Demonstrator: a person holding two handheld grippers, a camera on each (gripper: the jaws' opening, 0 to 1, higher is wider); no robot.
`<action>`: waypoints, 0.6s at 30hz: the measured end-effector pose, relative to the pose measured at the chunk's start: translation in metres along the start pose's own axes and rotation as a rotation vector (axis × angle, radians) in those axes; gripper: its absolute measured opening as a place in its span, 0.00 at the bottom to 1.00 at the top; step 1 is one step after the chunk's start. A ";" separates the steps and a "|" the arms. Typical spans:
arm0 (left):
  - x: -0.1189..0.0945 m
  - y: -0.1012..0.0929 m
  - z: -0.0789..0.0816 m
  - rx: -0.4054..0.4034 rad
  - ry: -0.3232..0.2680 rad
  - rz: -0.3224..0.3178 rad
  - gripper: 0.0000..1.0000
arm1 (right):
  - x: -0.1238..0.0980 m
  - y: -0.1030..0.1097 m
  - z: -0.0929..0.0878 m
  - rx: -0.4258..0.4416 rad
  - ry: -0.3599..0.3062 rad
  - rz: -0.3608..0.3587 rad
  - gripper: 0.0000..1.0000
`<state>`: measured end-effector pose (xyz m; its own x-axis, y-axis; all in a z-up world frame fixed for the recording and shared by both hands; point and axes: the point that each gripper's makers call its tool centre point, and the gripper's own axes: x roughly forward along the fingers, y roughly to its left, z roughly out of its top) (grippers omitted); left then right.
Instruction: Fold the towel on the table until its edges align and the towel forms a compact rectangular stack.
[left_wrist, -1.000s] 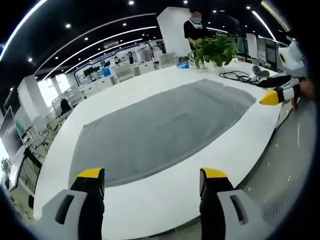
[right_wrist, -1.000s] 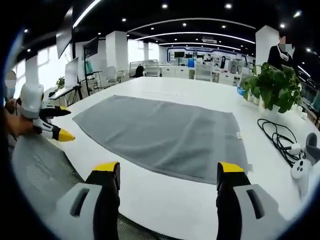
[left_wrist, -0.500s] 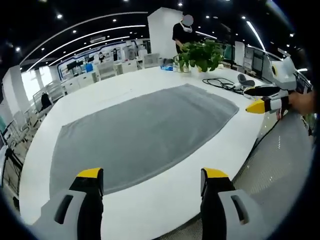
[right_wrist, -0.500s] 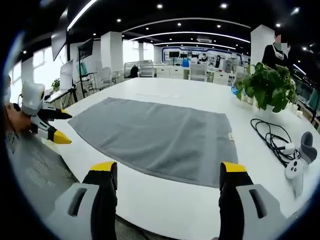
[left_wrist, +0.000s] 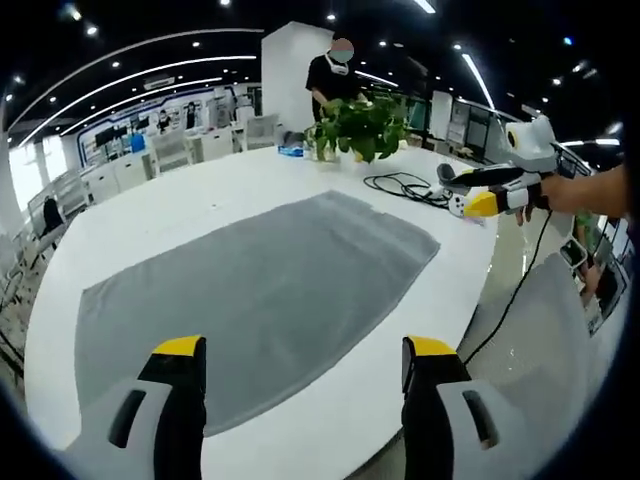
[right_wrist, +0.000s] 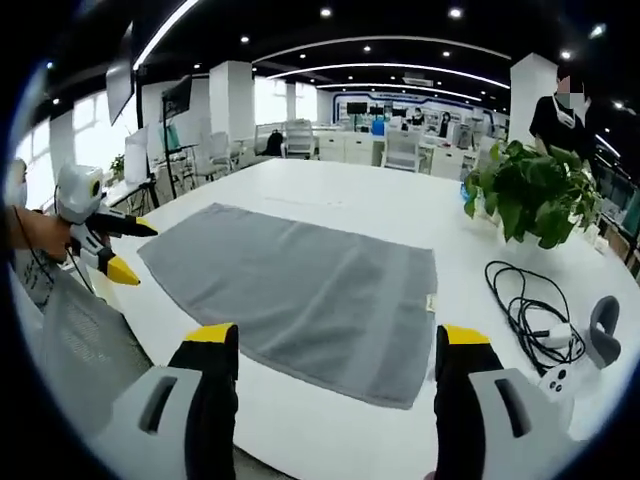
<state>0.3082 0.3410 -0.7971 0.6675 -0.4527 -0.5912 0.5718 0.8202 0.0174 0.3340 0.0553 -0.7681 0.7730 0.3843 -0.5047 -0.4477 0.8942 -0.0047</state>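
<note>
A grey towel (left_wrist: 250, 290) lies spread flat on the white table (left_wrist: 150, 210); in the right gripper view the towel (right_wrist: 290, 285) reaches from the left edge toward the middle. My left gripper (left_wrist: 305, 375) hangs open over the table's near edge, close to the towel's near side, with nothing between its jaws. My right gripper (right_wrist: 335, 365) is open too, just short of the towel's near edge. The right gripper (left_wrist: 485, 195) also appears at the far right of the left gripper view, and the left gripper (right_wrist: 100, 250) shows at the left of the right gripper view, both held off the table.
A potted plant (right_wrist: 530, 200) stands at the back of the table, with a black cable (right_wrist: 515, 305) and a white controller (right_wrist: 575, 365) beside it. A person (left_wrist: 335, 75) stands behind the plant. Floor lies beyond the table's edge (left_wrist: 530, 330).
Both views have swung, so the towel sits more to the left. The right gripper has risen and moved further along the table's end in the left gripper view.
</note>
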 end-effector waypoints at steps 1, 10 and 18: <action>0.001 -0.001 0.003 0.008 -0.004 0.001 0.82 | 0.000 -0.003 0.004 -0.005 -0.002 0.005 0.81; 0.015 -0.033 0.029 0.018 -0.027 -0.067 0.82 | -0.003 -0.033 0.047 -0.089 -0.040 0.062 0.79; 0.024 -0.053 0.058 0.026 -0.056 -0.086 0.81 | -0.008 -0.066 0.056 -0.215 -0.031 0.054 0.75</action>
<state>0.3212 0.2666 -0.7652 0.6410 -0.5404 -0.5451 0.6395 0.7687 -0.0102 0.3823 0.0064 -0.7149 0.7571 0.4400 -0.4829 -0.5718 0.8038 -0.1642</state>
